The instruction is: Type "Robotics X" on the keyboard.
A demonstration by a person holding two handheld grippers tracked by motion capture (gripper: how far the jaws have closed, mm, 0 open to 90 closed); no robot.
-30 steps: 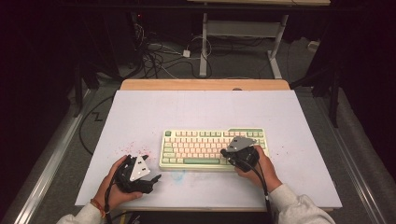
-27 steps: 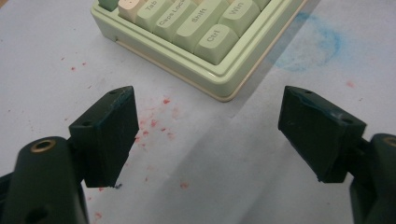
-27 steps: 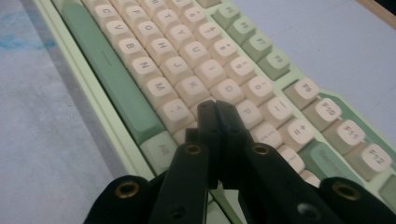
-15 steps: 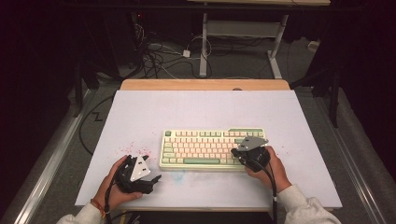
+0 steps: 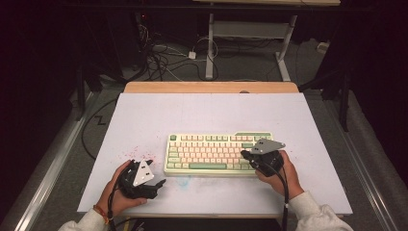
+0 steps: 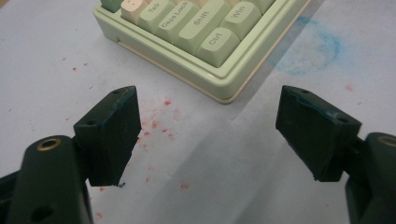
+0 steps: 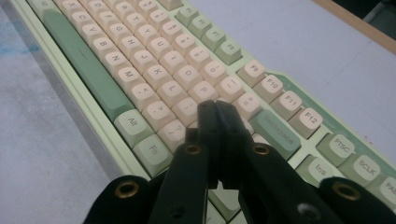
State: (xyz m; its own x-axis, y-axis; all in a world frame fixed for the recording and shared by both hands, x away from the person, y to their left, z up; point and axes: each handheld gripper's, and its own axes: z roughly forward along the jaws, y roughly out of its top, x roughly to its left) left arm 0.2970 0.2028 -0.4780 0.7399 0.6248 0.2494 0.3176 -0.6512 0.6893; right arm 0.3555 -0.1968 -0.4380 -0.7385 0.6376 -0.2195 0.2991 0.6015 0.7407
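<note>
A: While the left gripper [image 5: 155, 176] sat on the white table [image 5: 144, 120] near the front edge, its jaws stood wide apart, nothing between them. They had just been closing a little, still empty

B: What was under it?

A: Bare tabletop with red specks [image 6: 161, 125]. In the left gripper view the keyboard [image 6: 205, 42] corner with Ctrl, Shift and Caps Lock lay just ahead of the jaws, not touching them. A blue smear [image 6: 308, 49] marked the table beside that corner

B: Keyboard position?

A: In the high view the keyboard [image 5: 219, 154] lay flat in the front half of the table, a bit right of centre, long side parallel to the front edge. Green case, cream keys, green space bar

B: And the right side?

A: The right gripper [image 5: 246, 155] was over the keyboard's right end, held by the right hand [image 5: 281, 173]. Its jaws were pressed together, holding nothing. In the right gripper view the tips [image 7: 215, 106] hung over the cream keys near P and the bracket keys. Couldn't tell if they touched a key
</note>
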